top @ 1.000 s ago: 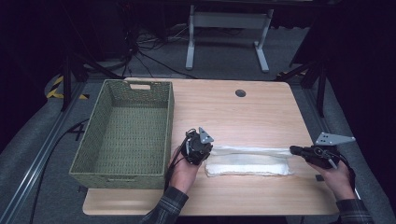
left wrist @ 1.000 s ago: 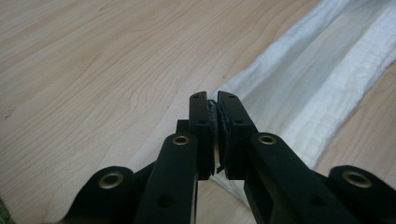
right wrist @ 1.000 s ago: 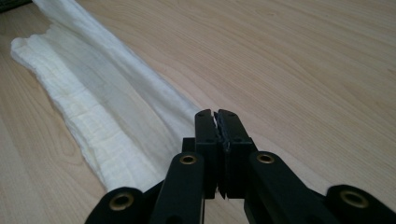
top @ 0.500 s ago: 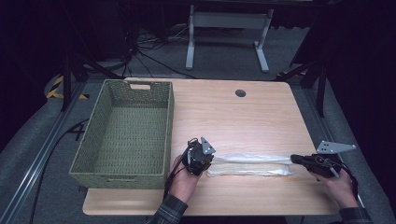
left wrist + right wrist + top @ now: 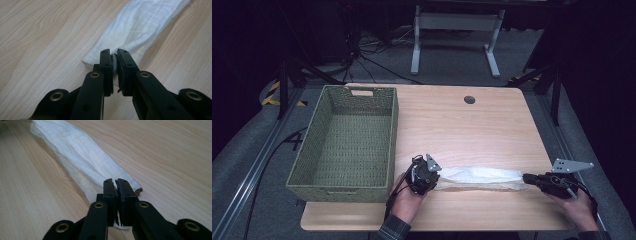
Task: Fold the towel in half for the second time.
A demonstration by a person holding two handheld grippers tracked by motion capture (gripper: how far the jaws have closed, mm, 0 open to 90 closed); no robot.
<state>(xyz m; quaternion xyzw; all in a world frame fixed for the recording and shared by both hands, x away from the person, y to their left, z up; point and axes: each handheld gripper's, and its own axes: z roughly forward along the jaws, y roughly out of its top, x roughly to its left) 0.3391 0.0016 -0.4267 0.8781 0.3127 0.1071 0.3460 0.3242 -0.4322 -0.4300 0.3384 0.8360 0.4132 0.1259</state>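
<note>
A: Table (image 5: 462, 120) first. Wicker basket (image 5: 343, 145) at left, nothing inside. White cloth (image 5: 479, 177) folded into a long narrow band, flat on the wood near the front edge, just right of the basket.

B: Left gripper (image 5: 113, 53) pinching one end, a sliver of fabric between the pads; jaws just easing open. Right gripper (image 5: 115, 182) likewise clamped on the far end, loosening too.

A: Judged: long fold laid down (cross-folds probably left), basket transfer not yet begun.
</note>
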